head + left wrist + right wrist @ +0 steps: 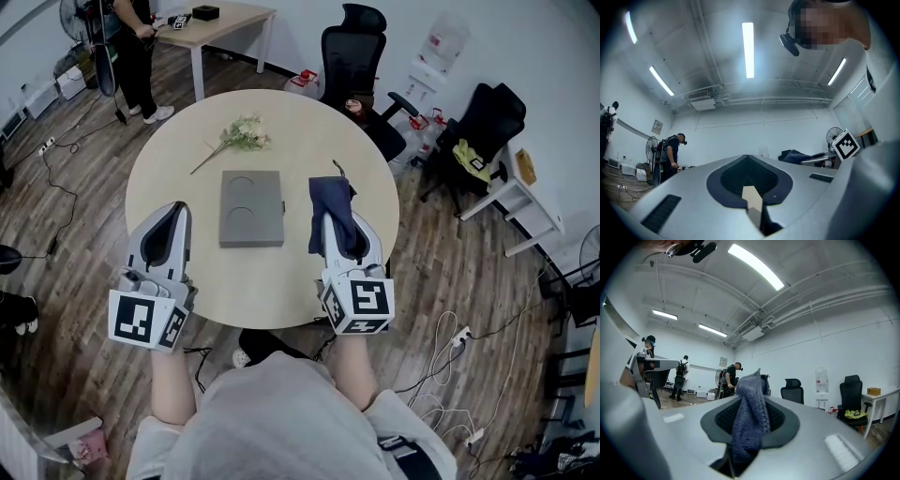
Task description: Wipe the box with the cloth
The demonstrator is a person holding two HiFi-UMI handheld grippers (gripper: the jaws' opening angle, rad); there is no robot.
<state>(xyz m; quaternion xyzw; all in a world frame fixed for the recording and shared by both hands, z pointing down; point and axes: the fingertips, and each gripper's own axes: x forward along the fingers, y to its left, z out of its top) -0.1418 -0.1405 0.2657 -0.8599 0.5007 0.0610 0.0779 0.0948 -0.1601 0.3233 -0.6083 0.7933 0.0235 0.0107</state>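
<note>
A flat grey box with two round dents in its lid lies in the middle of the round wooden table. Just right of the box, my right gripper is shut on a dark blue cloth. The cloth drapes over the jaws and hangs down between them in the right gripper view. My left gripper is over the table's front left edge, left of the box and apart from it. Its jaws are shut with nothing between them. Both gripper views look up at the ceiling, so the box is not in them.
A small bunch of pale flowers lies on the table beyond the box. Black office chairs stand behind the table, and a person stands by a desk at the back left. Cables run over the wood floor.
</note>
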